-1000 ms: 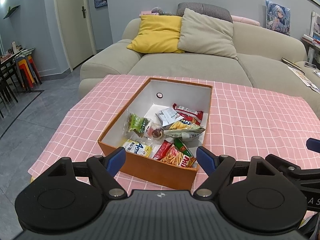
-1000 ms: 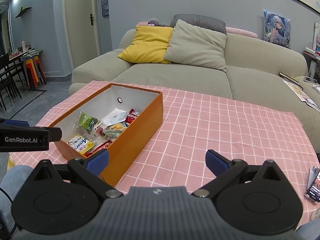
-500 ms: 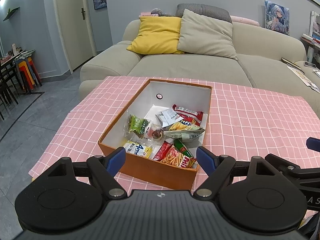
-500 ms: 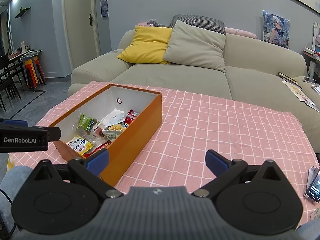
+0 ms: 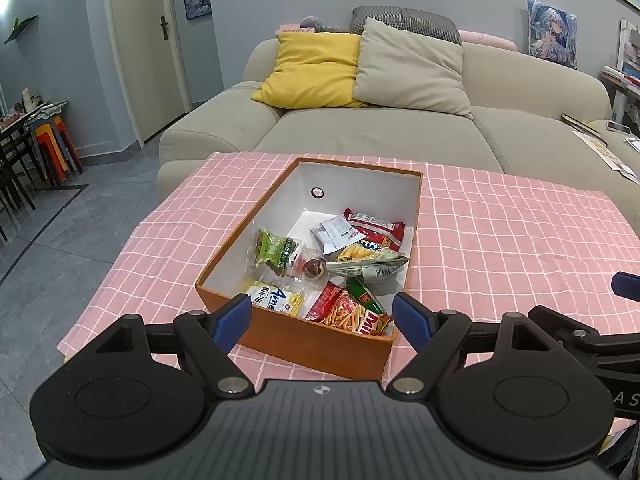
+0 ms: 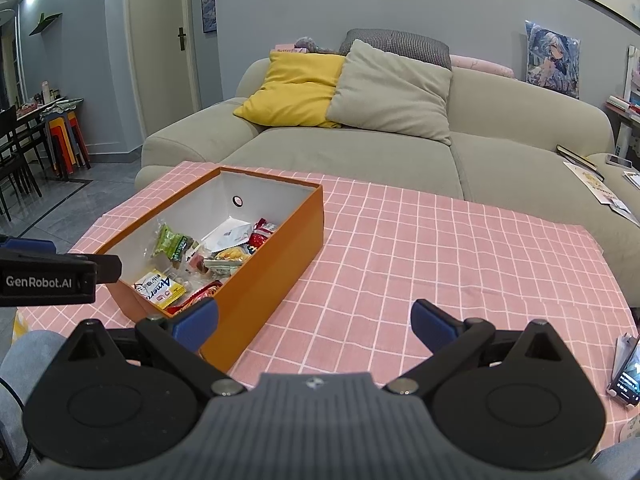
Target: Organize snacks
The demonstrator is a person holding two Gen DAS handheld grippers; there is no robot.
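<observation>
An orange box (image 5: 320, 350) (image 6: 276, 280) with white inside walls sits on the pink checked tablecloth (image 5: 500, 240) (image 6: 420, 252). Several snack packets lie in it: a green one (image 5: 276, 249), a yellow one (image 5: 276, 299) (image 6: 158, 287), a red stick-snack bag (image 5: 352, 314), a red packet (image 5: 376, 226) and a white one (image 5: 334, 234). My left gripper (image 5: 322, 318) is open, held just before the box's near wall. My right gripper (image 6: 314, 322) is open over the cloth, to the right of the box. Both hold nothing.
A beige sofa (image 5: 400, 136) with a yellow cushion (image 5: 312, 70) and a grey cushion (image 5: 412, 70) stands behind the table. A phone (image 6: 626, 376) lies at the table's right edge. Chairs and stacked stools (image 5: 52, 148) stand far left.
Both views shifted very slightly; the box and packets have not moved. Both grippers stay open.
</observation>
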